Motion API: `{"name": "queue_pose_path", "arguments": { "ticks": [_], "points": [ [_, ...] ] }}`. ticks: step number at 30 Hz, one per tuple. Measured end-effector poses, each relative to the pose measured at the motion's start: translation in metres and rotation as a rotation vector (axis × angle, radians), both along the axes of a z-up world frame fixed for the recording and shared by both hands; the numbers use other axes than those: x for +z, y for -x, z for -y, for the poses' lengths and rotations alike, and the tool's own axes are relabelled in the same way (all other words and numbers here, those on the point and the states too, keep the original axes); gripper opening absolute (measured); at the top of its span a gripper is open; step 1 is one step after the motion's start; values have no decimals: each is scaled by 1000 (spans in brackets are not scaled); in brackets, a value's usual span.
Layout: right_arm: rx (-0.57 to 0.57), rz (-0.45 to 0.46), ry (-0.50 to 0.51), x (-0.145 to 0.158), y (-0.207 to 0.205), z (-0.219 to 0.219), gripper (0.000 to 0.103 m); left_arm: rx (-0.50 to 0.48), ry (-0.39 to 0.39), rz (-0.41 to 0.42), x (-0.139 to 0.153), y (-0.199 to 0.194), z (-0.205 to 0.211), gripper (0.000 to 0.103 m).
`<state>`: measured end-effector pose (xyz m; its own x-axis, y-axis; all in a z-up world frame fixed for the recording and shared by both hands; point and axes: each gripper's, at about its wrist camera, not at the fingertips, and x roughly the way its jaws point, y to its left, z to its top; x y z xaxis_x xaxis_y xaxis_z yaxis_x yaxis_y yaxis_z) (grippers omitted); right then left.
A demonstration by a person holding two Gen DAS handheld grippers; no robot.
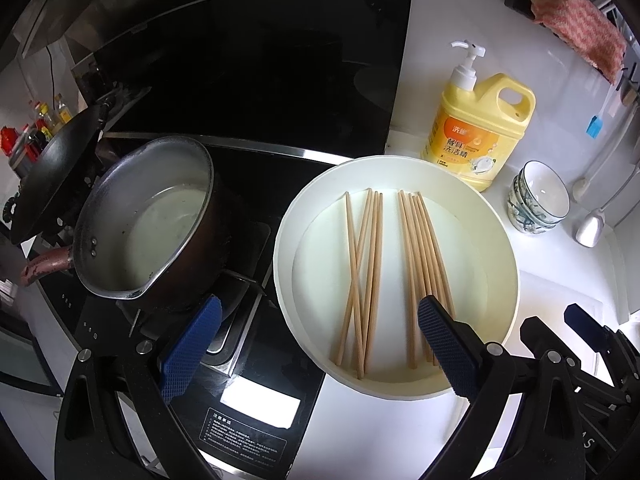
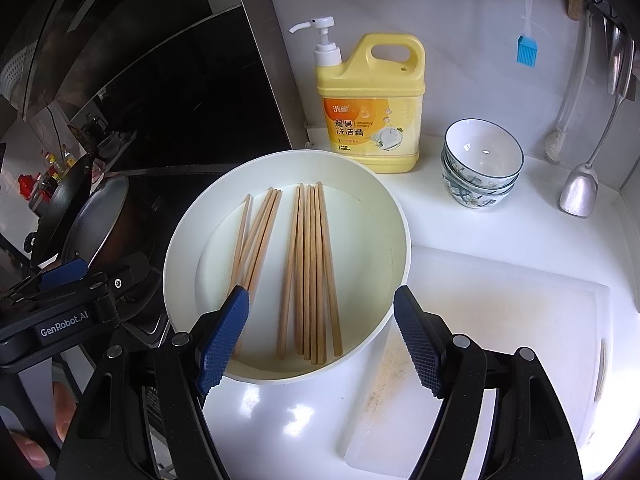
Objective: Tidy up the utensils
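Ahead, chopsticks (image 2: 310, 272) in basin (image 2: 396, 216), between parted jaws

The chopsticks (image 2: 308, 272) are seen in light brown wood, laid in a cream-white basin (image 2: 176, 248). The soap bottle (image 2: 374, 104) is coloured yellow with an orange label and a white pump. The bowls (image 2: 480, 168) are painted white with blue-green flowers. A blue brush (image 2: 527, 50) and a pink cloth (image 1: 576, 20) are noted. The bench (image 2: 500, 232) is white.
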<state>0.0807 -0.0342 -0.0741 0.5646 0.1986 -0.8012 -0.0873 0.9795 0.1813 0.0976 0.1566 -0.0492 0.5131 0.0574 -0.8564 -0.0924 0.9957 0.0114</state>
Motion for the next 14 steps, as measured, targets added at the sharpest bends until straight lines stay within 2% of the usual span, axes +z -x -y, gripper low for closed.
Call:
{"name": "queue_pose_path", "arguments": {
  "ticks": [14],
  "points": [
    [-35,16,-1,-5,11,9,72,-20,-11,-10,-9,-1,6,97]
  ]
}}
